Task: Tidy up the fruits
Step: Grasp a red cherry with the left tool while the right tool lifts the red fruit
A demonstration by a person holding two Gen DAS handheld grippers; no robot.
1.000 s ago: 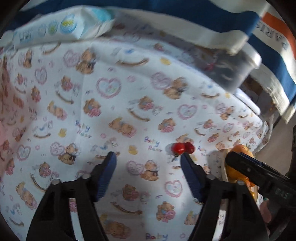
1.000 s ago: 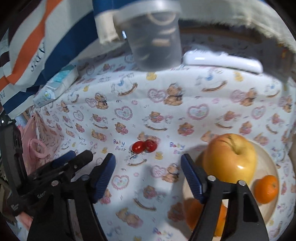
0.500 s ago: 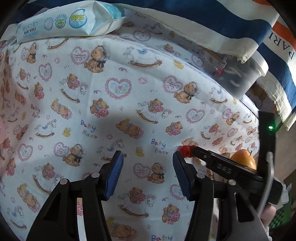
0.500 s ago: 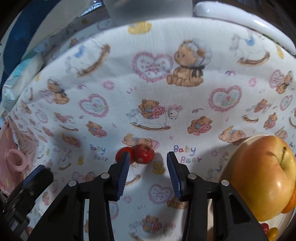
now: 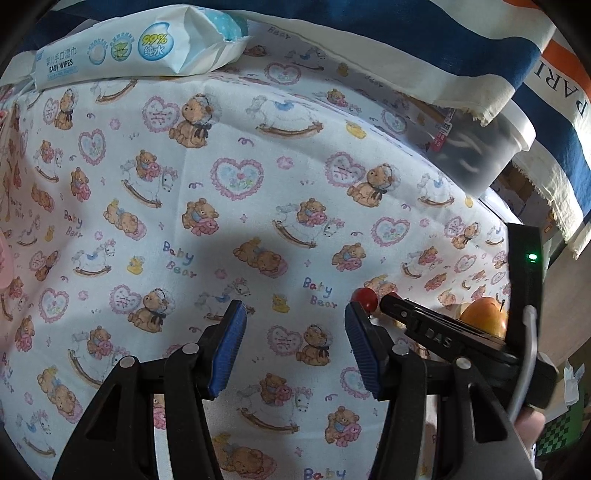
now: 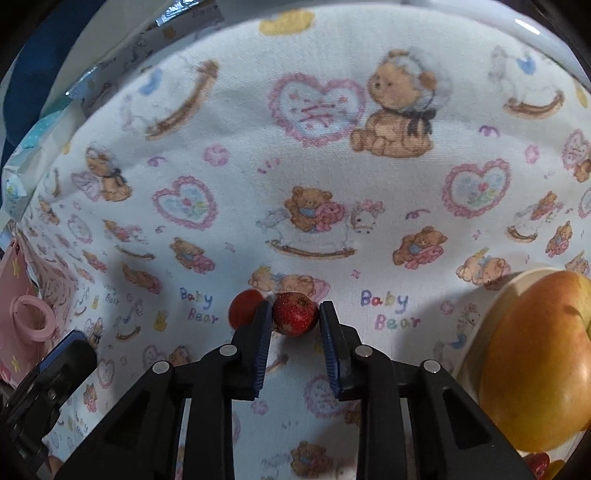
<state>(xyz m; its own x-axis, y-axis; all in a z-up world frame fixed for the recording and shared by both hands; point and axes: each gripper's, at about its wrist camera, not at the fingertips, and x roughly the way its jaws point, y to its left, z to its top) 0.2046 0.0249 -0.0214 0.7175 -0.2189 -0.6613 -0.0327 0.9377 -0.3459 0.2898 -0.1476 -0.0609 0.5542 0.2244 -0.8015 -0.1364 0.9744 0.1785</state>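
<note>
Two small red fruits lie on the teddy-bear cloth. My right gripper (image 6: 294,317) has its blue pads on both sides of the right red fruit (image 6: 295,313), touching or nearly touching it. The left red fruit (image 6: 243,306) sits just outside its left finger. A large yellow-red apple (image 6: 535,362) rests on a cream plate (image 6: 476,332) at the right. My left gripper (image 5: 291,347) is open and empty over the cloth. In the left wrist view, one red fruit (image 5: 365,299) and the apple (image 5: 484,317) show beside the right gripper's body (image 5: 443,336).
A pack of baby wipes (image 5: 136,48) lies at the cloth's far left. A clear lidded tub (image 5: 480,147) stands at the far right. A pink pouch with a ring (image 6: 26,317) hangs at the left edge. A blue striped cloth (image 5: 406,33) lies behind.
My right gripper moved forward and down to the red fruits and narrowed around the right one. My left gripper narrowed a little and stayed over the cloth.
</note>
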